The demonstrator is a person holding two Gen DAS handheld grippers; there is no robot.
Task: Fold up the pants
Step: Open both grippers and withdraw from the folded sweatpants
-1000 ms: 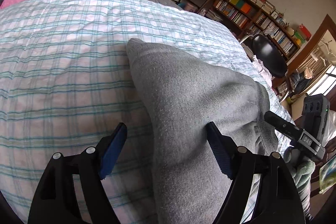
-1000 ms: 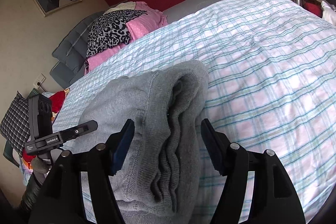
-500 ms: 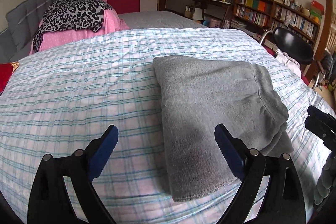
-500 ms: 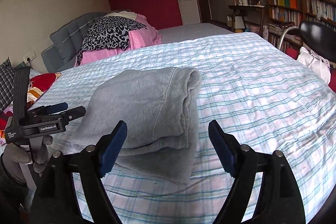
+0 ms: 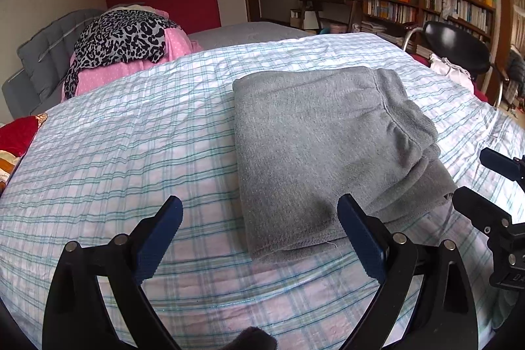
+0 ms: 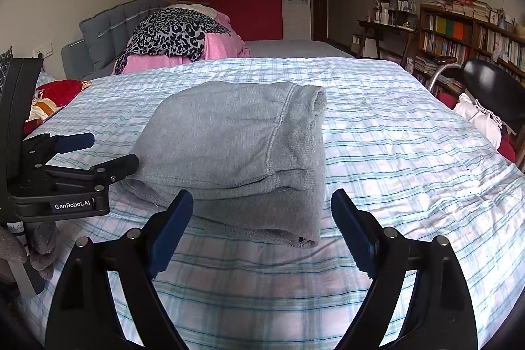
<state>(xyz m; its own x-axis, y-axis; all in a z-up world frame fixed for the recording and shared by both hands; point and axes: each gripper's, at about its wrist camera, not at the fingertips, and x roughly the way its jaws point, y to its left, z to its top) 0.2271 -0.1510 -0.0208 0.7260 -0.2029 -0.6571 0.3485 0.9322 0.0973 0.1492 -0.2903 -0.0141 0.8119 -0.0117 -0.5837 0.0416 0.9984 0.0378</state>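
Grey fleece sweatpants [image 5: 321,150] lie folded into a thick rectangle on a plaid bedspread [image 5: 131,153], just ahead of both sets of jaws — the elastic waistband stacked toward the right gripper's side. The fabric looks soft, light and floppy, likely to sag or unroll if lifted by one layer; a safer hold would pinch all layers at a near corner or along the folded edge. The left gripper [image 5: 259,238] stands released, nothing between its blue pads, its jaws having just been opening; the pile's near corner sits ahead of its right pad. The right gripper [image 6: 259,225] is likewise spread and empty, having just been opening too. The legs and cuffs are buried inside the fold — unseen. A leopard-print garment [image 6: 174,31] lies far beyond.
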